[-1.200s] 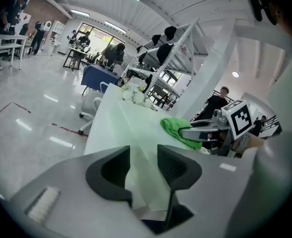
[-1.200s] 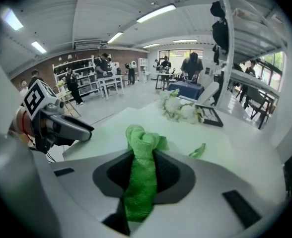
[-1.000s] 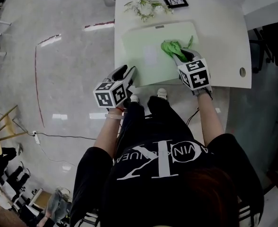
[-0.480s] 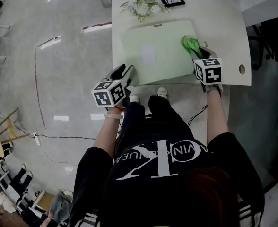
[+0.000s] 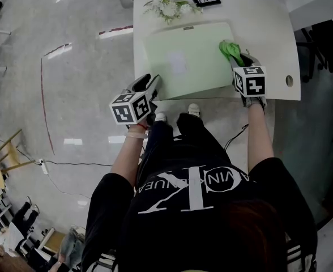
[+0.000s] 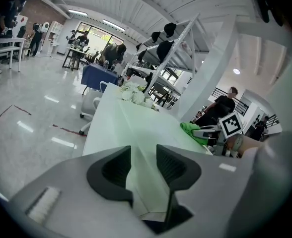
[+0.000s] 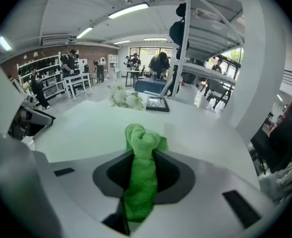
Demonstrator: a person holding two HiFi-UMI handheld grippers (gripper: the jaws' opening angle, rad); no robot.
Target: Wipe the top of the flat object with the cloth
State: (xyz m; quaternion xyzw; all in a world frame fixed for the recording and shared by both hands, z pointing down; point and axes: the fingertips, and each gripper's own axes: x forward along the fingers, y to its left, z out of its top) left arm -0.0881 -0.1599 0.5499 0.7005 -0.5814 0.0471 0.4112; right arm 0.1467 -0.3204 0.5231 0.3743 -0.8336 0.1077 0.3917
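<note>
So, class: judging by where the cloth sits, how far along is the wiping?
Done: the green cloth has swept from the mat's middle to its right edge. In hand: the right gripper clamps it there. Left: probably the mat's left half.

You are wearing a black short-sleeved T-shirt (image 5: pixel 195 208) with big white lettering and a large white crossed mark running across it. You are also wearing black trousers (image 5: pixel 183 137) and white shoes (image 5: pixel 193 111). A thin pale band (image 5: pixel 136 136) is circling your left wrist. Your left gripper (image 5: pixel 150 83) and right gripper (image 5: pixel 241 58) are showing smooth light grey shells. Each is bearing a white cube (image 5: pixel 133 107) printed with black square markers. Seen close, the jaws are showing dark ribbed pads (image 6: pixel 173 165) set into the grey. Two small black rectangular slots (image 7: pixel 66 172) are marking the right one's casing.
</note>
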